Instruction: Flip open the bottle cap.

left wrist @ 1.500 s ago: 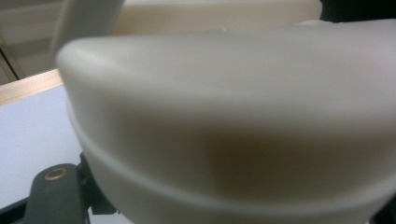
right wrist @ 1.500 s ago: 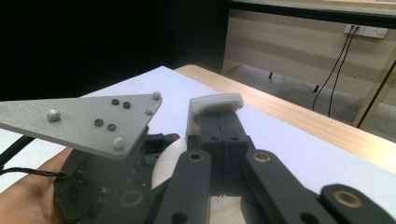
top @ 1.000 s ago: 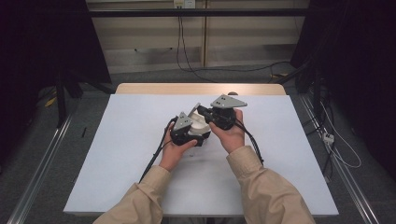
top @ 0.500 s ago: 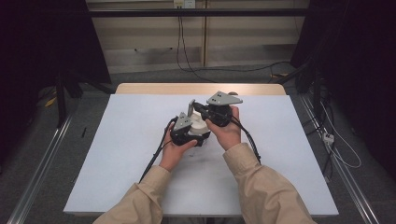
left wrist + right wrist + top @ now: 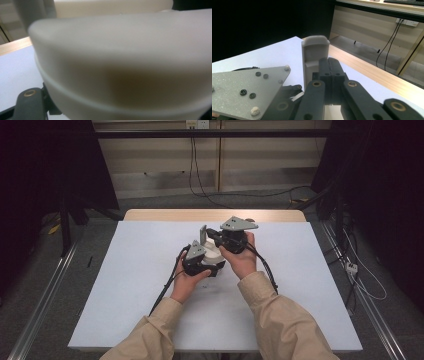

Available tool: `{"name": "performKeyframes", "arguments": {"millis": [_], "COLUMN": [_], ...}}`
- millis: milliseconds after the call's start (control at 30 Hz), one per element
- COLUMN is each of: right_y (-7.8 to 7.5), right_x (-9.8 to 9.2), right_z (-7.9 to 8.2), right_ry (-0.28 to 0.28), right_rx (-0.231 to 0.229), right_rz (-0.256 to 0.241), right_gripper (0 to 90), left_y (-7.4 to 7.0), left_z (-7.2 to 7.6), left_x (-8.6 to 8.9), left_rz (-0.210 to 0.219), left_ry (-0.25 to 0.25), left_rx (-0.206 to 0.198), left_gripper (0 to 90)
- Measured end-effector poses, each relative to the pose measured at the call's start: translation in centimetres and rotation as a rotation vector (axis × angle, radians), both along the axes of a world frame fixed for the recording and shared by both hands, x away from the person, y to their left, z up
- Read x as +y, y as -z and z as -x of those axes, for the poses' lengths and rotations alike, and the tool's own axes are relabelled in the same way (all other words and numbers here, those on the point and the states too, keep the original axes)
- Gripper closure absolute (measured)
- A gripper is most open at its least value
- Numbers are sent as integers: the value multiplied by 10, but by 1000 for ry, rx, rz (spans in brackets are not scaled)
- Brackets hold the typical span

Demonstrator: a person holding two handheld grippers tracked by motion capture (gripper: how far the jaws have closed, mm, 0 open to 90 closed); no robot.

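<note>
A cream rounded plastic body (image 5: 215, 254) sits at the middle of the white table, held in my left gripper (image 5: 209, 261), which is shut on it. In the left gripper view this cream body (image 5: 125, 65) looms very close and blurred, with one black finger (image 5: 28, 106) at the lower left. A pale grey flat piece (image 5: 203, 234) stands upright just above the cream body. My right gripper (image 5: 212, 235) is shut on its lower part. The right gripper view shows the jaws (image 5: 329, 65) pressed together against the grey piece (image 5: 315, 53).
The white table top (image 5: 125, 285) has a wooden strip (image 5: 215, 215) along its far edge. Black cables (image 5: 165, 287) trail from both grippers toward the person. Floor cables (image 5: 250, 195) lie beyond the table, and metal rails (image 5: 45, 305) run along both sides.
My right gripper has shifted slightly left, toward the left gripper, with the grey piece in it. The left gripper and the cream body have stayed put.
</note>
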State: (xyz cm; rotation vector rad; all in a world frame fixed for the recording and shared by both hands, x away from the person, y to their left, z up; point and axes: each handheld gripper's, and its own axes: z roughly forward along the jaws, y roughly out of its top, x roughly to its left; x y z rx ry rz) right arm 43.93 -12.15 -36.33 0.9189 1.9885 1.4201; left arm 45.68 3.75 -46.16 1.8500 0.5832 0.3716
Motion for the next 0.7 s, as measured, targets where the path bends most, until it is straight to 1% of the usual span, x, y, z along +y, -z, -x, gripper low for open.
{"name": "performKeyframes", "arguments": {"millis": [167, 267, 467, 700], "right_y": [1, 3, 5, 8], "right_x": [0, 1, 1, 3], "right_z": [-2, -4, -6, -8], "right_ry": [0, 1, -1, -2], "right_rx": [1, 5, 10, 12], "right_rz": [11, 16, 4, 16], "right_gripper": [900, 900, 900, 900], "left_y": [0, 0, 0, 0], "left_z": [0, 0, 0, 0], "left_x": [0, 0, 0, 0], "left_rz": [-5, 0, 3, 2], "left_ry": [2, 0, 1, 1], "left_rx": [-3, 0, 3, 3], "left_gripper": [184, 184, 184, 184]}}
